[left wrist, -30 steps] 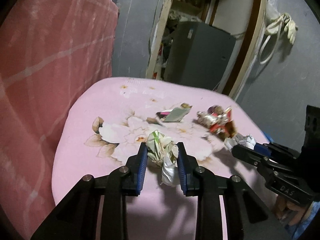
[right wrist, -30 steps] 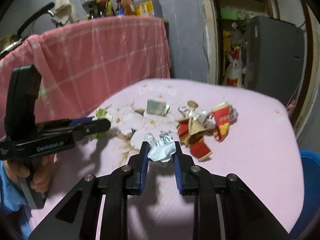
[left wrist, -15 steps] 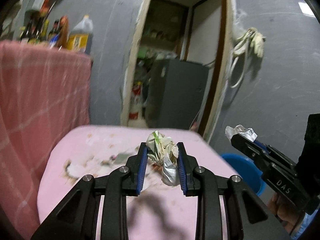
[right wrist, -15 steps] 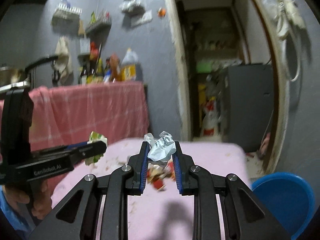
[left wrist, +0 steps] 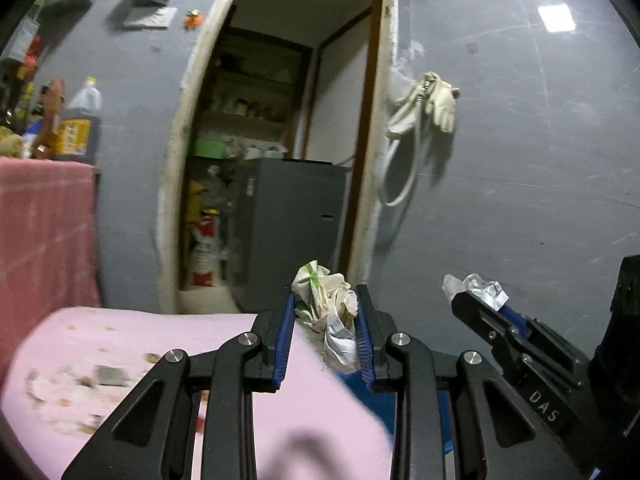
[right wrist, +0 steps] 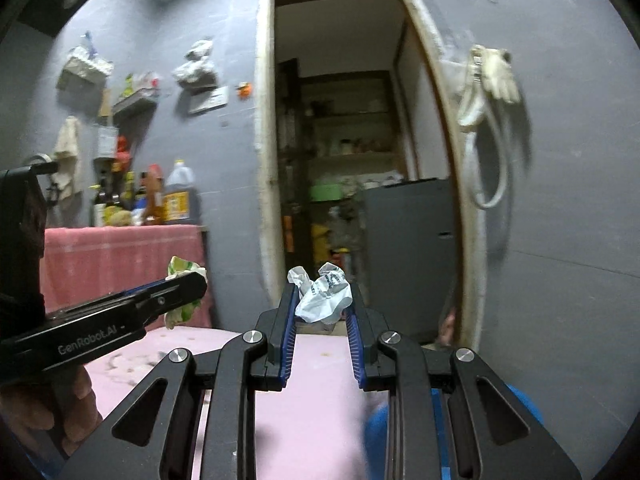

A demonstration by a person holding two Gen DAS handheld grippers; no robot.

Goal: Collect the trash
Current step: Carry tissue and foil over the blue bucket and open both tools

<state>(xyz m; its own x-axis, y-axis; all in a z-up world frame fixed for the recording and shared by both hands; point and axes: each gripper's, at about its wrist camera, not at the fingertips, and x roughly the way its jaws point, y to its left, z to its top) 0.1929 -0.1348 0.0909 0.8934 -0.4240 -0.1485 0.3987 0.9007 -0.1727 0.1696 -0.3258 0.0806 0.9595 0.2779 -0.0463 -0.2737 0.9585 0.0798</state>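
My left gripper (left wrist: 325,312) is shut on a crumpled green-and-white wrapper (left wrist: 326,312) and holds it high above the pink table (left wrist: 160,340). It also shows in the right wrist view (right wrist: 184,292) at the left. My right gripper (right wrist: 322,304) is shut on a crumpled white wrapper (right wrist: 324,294), also raised. It shows in the left wrist view (left wrist: 476,294) at the right. A blue bin (right wrist: 524,404) sits low beyond the table's right edge, mostly hidden behind the fingers. Blurred scraps of trash (left wrist: 68,392) lie on the table at the left.
A grey wall with an open doorway (right wrist: 348,160) faces me, with a grey cabinet (right wrist: 408,252) inside. A pink-draped counter (right wrist: 120,264) with bottles stands at the left. Gloves and a hose (right wrist: 488,80) hang on the wall at the right.
Both grippers have lifted off the table with their wrappers and tilted upward. The table has dropped low in view and the blue bin has slid under the fingers.
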